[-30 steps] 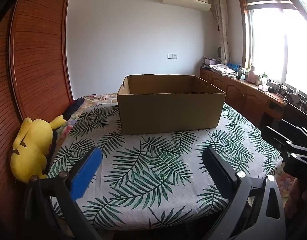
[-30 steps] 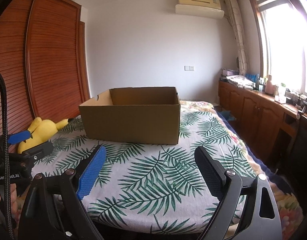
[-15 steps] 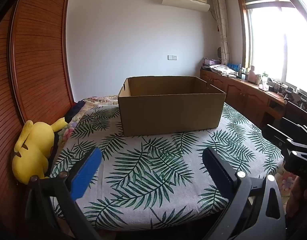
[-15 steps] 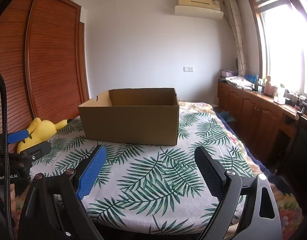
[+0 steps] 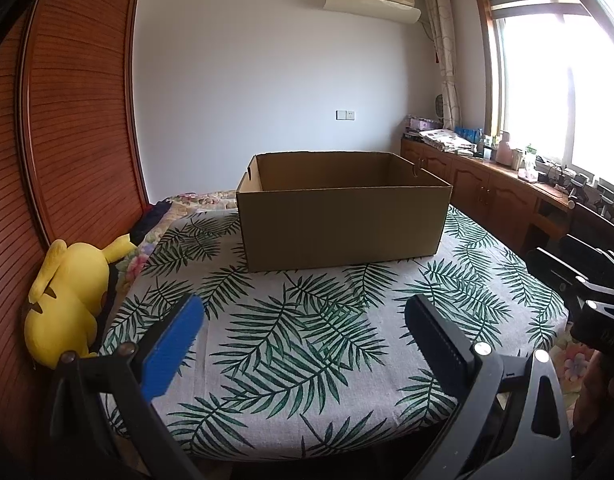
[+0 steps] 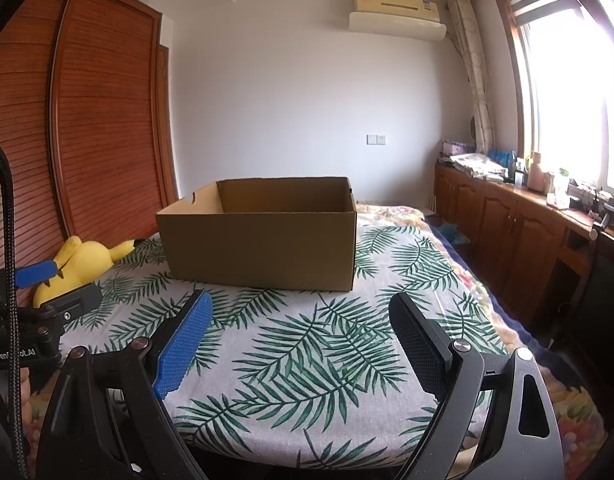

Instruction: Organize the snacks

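Cardboard: one box (image 5: pixel 343 224) (open-topped), two grippers, left gripper (image 5: pixel 303 316) and right gripper (image 6: pixel 301 312), both agape.

So there's just one plain brown rectangular cardboard box (image 5: pixel 343 226) (image 6: pixel 261 240), open at the top, sitting upright and flat mid-frame in both views. Cut-out handle notches show on its side walls. Can't see any snacks; its floor is hidden.

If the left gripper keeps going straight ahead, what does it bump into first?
Probably the cardboard box: the left gripper is open, pointing at its near wall across the palm-leaf tablecloth. Depth is unclear.
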`<state>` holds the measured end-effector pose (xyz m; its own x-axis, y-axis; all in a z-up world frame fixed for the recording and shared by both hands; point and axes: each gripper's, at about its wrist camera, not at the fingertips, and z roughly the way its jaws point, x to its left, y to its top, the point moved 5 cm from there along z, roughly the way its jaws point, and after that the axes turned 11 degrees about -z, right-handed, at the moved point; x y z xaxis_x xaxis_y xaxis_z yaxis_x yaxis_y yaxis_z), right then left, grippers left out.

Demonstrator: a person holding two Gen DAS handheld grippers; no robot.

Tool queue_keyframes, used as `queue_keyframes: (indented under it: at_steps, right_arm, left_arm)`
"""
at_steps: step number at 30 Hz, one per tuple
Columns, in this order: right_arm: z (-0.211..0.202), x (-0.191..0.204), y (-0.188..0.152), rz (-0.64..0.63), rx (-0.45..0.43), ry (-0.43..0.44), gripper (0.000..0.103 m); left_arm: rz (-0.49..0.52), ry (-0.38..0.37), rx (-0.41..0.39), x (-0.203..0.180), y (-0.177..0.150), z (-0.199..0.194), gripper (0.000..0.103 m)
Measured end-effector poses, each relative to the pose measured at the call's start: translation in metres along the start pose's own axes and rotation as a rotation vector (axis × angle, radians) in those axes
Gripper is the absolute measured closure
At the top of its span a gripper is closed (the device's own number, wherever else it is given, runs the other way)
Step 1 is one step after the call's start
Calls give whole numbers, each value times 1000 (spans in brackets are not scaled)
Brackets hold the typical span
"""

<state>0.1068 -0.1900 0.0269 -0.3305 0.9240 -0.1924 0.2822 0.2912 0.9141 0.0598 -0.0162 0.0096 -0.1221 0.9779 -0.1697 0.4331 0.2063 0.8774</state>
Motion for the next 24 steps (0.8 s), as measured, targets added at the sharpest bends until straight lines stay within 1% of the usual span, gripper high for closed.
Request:
queue_keyframes:
  at_steps: [10, 24]
  right_arm:
    - [1, -1, 0, 0, 0, -3, 12]
    - [1, -1, 0, -1, 0, -4, 12]
  left_arm:
    - [-8, 13, 6, 4, -3, 6, 1]
    - [-8, 8, 10, 5, -4, 9, 1]
